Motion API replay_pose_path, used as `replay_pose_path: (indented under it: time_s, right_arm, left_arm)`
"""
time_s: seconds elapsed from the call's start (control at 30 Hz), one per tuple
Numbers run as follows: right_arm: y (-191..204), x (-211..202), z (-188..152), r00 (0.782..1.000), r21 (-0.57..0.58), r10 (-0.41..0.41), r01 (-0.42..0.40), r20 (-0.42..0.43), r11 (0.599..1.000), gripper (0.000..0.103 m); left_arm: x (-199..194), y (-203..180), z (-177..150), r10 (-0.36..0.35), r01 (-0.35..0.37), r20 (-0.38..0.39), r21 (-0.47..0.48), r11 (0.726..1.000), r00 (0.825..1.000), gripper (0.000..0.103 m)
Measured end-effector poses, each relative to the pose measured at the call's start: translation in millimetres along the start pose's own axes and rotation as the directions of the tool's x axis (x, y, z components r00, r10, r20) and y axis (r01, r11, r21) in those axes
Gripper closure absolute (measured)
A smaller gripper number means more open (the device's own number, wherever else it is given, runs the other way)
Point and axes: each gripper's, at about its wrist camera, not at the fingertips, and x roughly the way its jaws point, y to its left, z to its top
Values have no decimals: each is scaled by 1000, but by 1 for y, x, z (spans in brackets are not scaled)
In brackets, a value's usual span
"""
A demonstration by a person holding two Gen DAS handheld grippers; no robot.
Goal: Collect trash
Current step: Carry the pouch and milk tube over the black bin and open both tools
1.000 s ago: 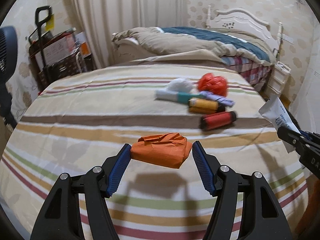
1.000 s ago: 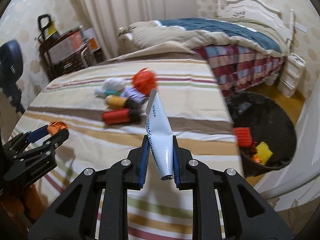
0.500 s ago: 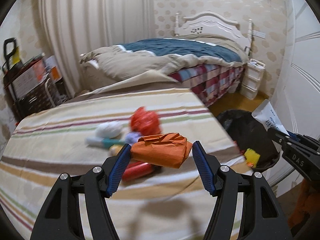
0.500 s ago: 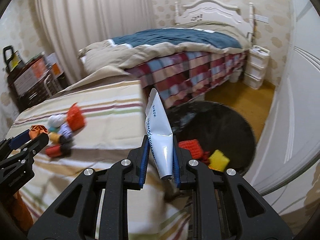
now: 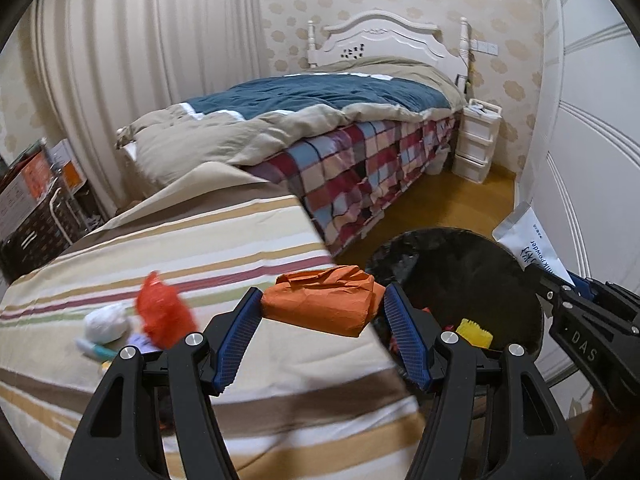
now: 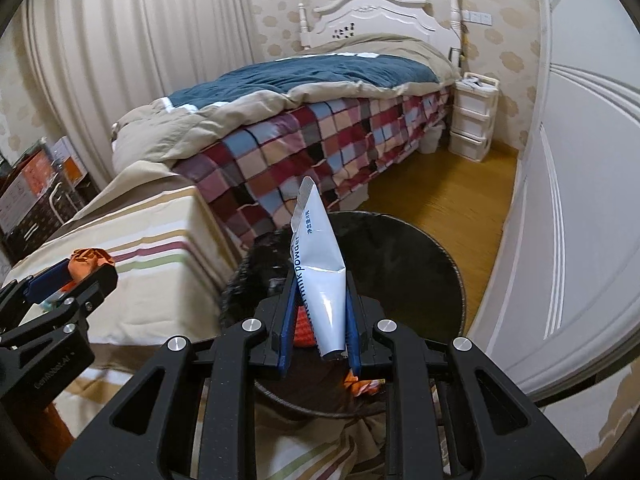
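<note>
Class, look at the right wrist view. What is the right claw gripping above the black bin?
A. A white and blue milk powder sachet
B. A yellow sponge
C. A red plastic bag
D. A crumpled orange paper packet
A. The right claw is shut on the white and blue milk powder sachet, printed "milk powder", which stands up between its blue pads over the black bin.

Left gripper (image 5: pixel 322 338): matte black plastic frame with triangular cut-outs, round silver screws at each finger joint, fingers (image 5: pixel 237 336) lined with ribbed blue pads. Right gripper (image 6: pixel 320 314): same black frame, four silver screws, blue pads. White lettering "DAS" on the right gripper's side; the left's side lettering is illegible.
</note>
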Motion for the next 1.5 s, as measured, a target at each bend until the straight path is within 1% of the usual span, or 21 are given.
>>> replay_pose_path:
  time_s: [0.13, 0.33, 0.57, 0.8, 0.83, 0.9, 0.93, 1.0, 1.07, 1.1, 1.17, 1.23, 1.3, 1.5]
  right_arm:
    - [-13, 13, 4, 1000, 20, -16, 16, -8, 1000, 83]
    - [-28, 29, 5, 999, 42, -34, 35, -21, 999, 83]
    - [-46, 48, 7, 998, 71, -42, 45, -42, 996, 82]
    - [-54, 61, 8, 997, 73, -58, 63, -60, 995, 82]
    - [-56, 63, 8, 996, 74, -60, 65, -62, 995, 82]
    - [-58, 65, 8, 996, 77, -62, 67, -66, 995, 81]
    - [-59, 66, 7, 996, 78, -64, 69, -68, 995, 80]
    - [-61, 67, 7, 995, 80, -72, 77, -65, 994, 73]
    - [-63, 66, 6, 995, 82, -82, 86, -58, 993, 71]
    - [-63, 66, 6, 995, 83, -85, 89, -58, 993, 65]
    - [-64, 64, 6, 995, 87, -91, 95, -51, 992, 59]
    - [-64, 62, 6, 994, 84, -102, 106, -44, 991, 58]
    - [-63, 59, 6, 993, 83, -107, 110, -41, 990, 52]
    - [-58, 46, 4, 993, 78, -118, 120, -28, 990, 45]
  left_arm:
    - [20, -20, 6, -9, 9, -17, 28, 1000, 1000, 39]
    - [39, -41, 11, -5, 7, -27, 64, 998, 1000, 39]
    - [54, -55, 18, -21, 24, -46, 66, 998, 999, 39]
    - [66, -65, 24, -28, 32, -55, 71, 997, 998, 38]
    - [66, -67, 24, -29, 34, -56, 73, 997, 998, 38]
    - [67, -69, 24, -32, 36, -55, 78, 996, 998, 32]
    - [67, -70, 24, -27, 31, -50, 83, 996, 998, 31]
    - [67, -70, 25, -23, 27, -47, 84, 996, 999, 27]
    - [66, -69, 25, -20, 24, -44, 82, 996, 999, 25]
    - [66, -69, 25, -20, 24, -43, 80, 996, 999, 24]
    - [65, -68, 25, -20, 23, -43, 78, 997, 999, 23]
    - [62, -66, 25, -15, 18, -40, 81, 997, 999, 22]
    - [61, -65, 25, -8, 11, -33, 81, 997, 999, 20]
    - [40, -53, 21, 23, -24, 9, 89, 996, 1000, 18]
